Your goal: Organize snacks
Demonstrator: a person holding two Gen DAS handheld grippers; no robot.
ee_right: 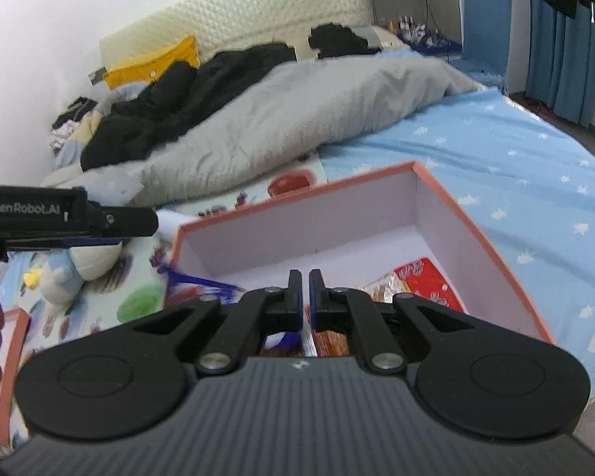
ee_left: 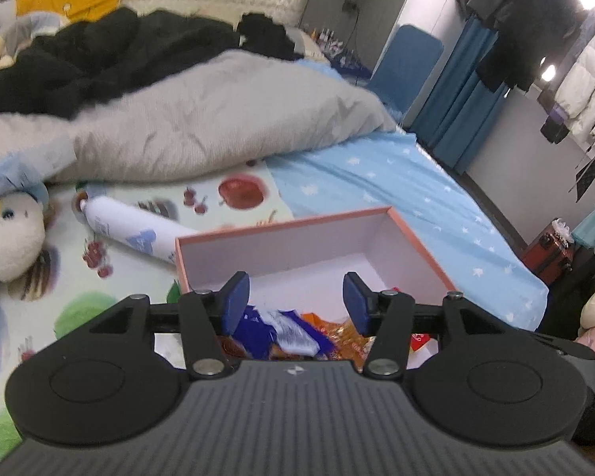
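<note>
A pink-rimmed cardboard box (ee_left: 416, 234) with a white inside sits on the bed; it also shows in the right wrist view (ee_right: 472, 222). Several snack packets lie in its near end: blue and white ones (ee_left: 281, 327), orange ones (ee_left: 345, 341), and a red packet (ee_right: 428, 279). My left gripper (ee_left: 295, 301) is open and empty, hovering over the packets. My right gripper (ee_right: 304, 295) is shut with nothing visible between the fingers, above the box's near end. The left gripper's body (ee_right: 59, 214) shows at the left of the right wrist view.
A grey duvet (ee_left: 202, 119) and black clothes (ee_left: 111, 55) lie behind the box. A plush toy (ee_left: 12, 234) and a white rolled pack (ee_left: 131, 230) lie left on a fruit-print mat. A second pink-rimmed box edge (ee_right: 12, 357) is at far left.
</note>
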